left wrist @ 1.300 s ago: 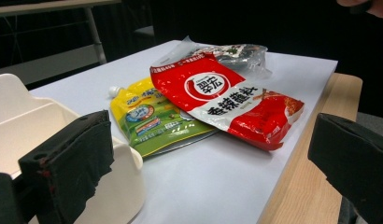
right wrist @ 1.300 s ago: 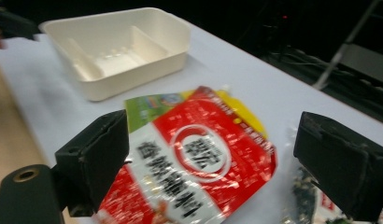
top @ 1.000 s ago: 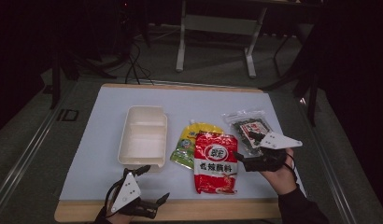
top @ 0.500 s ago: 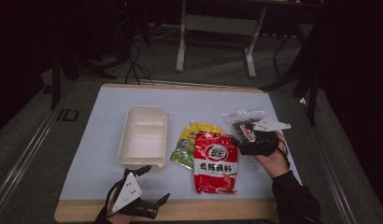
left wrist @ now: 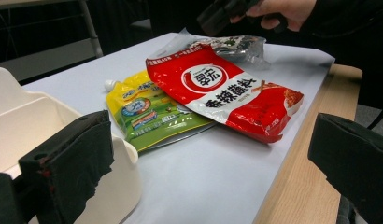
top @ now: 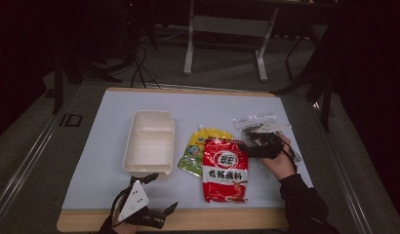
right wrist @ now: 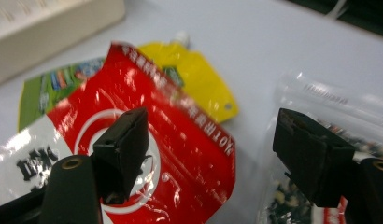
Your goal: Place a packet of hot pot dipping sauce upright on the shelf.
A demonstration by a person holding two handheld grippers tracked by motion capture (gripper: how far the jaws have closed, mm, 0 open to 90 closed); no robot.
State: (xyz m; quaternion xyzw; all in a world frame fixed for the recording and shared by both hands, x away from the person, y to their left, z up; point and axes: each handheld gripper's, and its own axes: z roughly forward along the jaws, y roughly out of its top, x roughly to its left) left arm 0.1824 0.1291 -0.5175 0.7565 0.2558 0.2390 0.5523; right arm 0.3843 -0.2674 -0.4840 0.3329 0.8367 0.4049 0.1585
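Note:
A red sauce packet (top: 225, 168) lies partly over a yellow-green spouted pouch (top: 200, 151), right of a cream two-compartment box (top: 148, 141). A clear bag of dark bits (top: 259, 124) lies further right. My right gripper (top: 250, 146) hovers low over the red packet's (right wrist: 180, 154) top right corner. One jaw hangs above the packet, the other above the clear bag (right wrist: 320, 98). Its jaws have just been closing but stand open, with the packet's corner below the gap and nothing pressed. My left gripper (top: 161, 192) rests open near the front edge, in front of the box (left wrist: 21, 121).
A pale mat (top: 105, 161) covers the wooden table, whose bare edge (top: 188, 219) runs along the front. The left gripper view shows the pouch (left wrist: 147, 114), the red packet (left wrist: 227, 88) and, further off, the hand holding the right gripper (left wrist: 222, 11). Metal stands rise behind the table.
My right gripper has moved left and down, from the table's right side over the clear bag to the red packet's corner, and its jaws look narrower. The left gripper has stayed put.

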